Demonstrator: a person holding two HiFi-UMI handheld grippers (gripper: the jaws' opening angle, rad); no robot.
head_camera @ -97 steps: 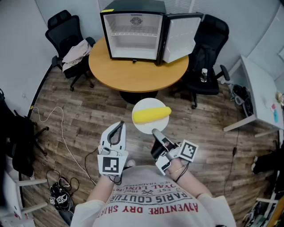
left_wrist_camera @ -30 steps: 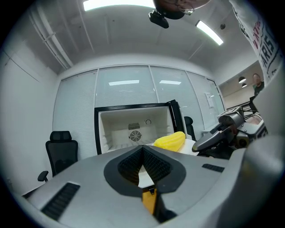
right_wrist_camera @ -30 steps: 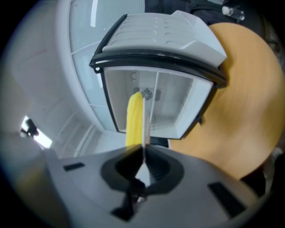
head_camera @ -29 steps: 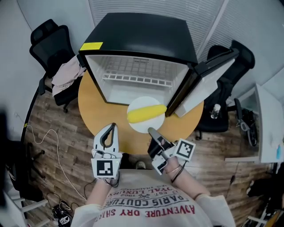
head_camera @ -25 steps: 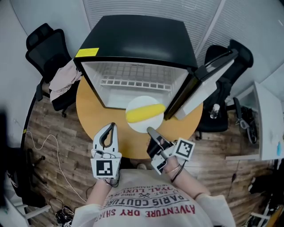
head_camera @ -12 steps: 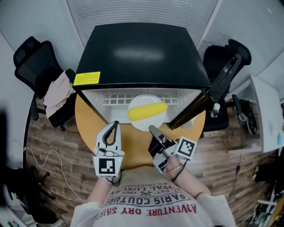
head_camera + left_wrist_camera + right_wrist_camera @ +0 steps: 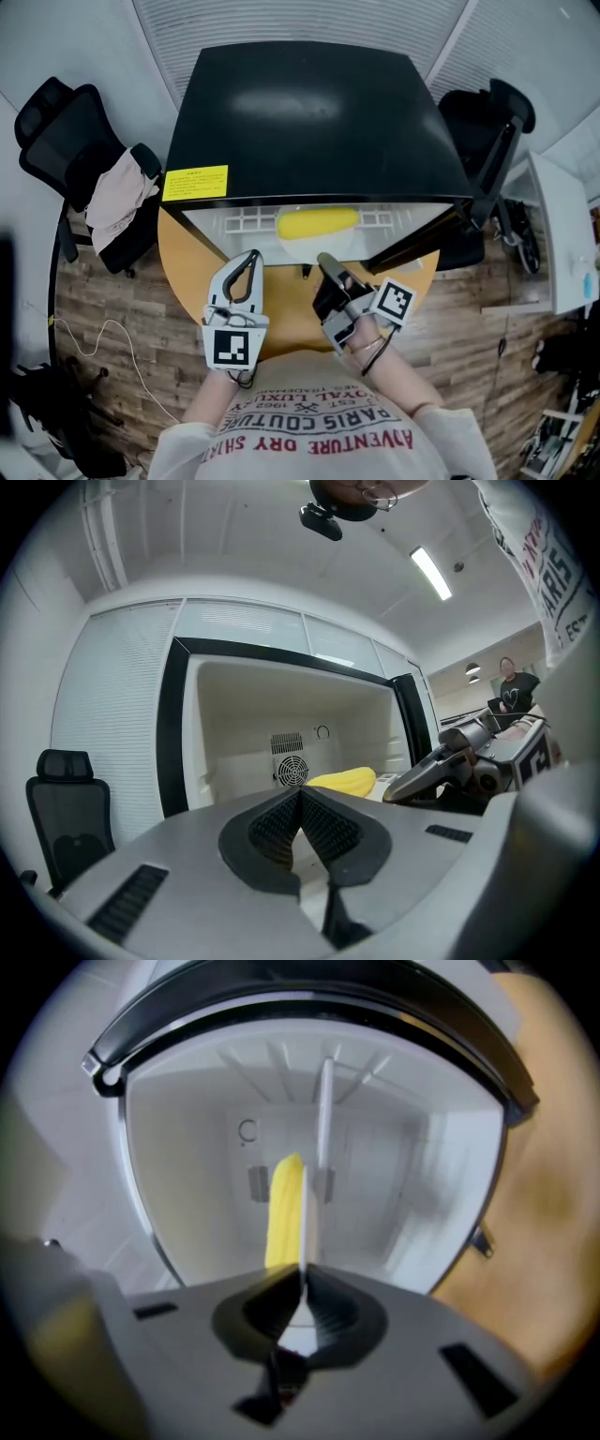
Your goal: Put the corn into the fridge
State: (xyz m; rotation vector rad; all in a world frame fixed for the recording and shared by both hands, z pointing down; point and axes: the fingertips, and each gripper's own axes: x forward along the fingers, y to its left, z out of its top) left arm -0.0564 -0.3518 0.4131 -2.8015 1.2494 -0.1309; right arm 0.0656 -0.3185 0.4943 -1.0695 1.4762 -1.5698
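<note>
Right tongs [image 7: 326, 262] pinch the plate [image 7: 324, 1129] rim with the corn [image 7: 317, 223] at the fridge [image 7: 309, 112] mouth, left tongs [image 7: 249, 259] closed on nothing; next, probably set the plate inside and release.

We see the yellow corn [image 7: 317, 223] lying sideways on a white plate [image 7: 323, 1119] at the mouth of the open black fridge [image 7: 309, 112].

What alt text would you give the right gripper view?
The right tool is shut on the rim of a white plate, seen edge-on, with a yellow corn cob lying on it. Straight ahead is the open white interior of the fridge; the wooden table shows at right.
</note>
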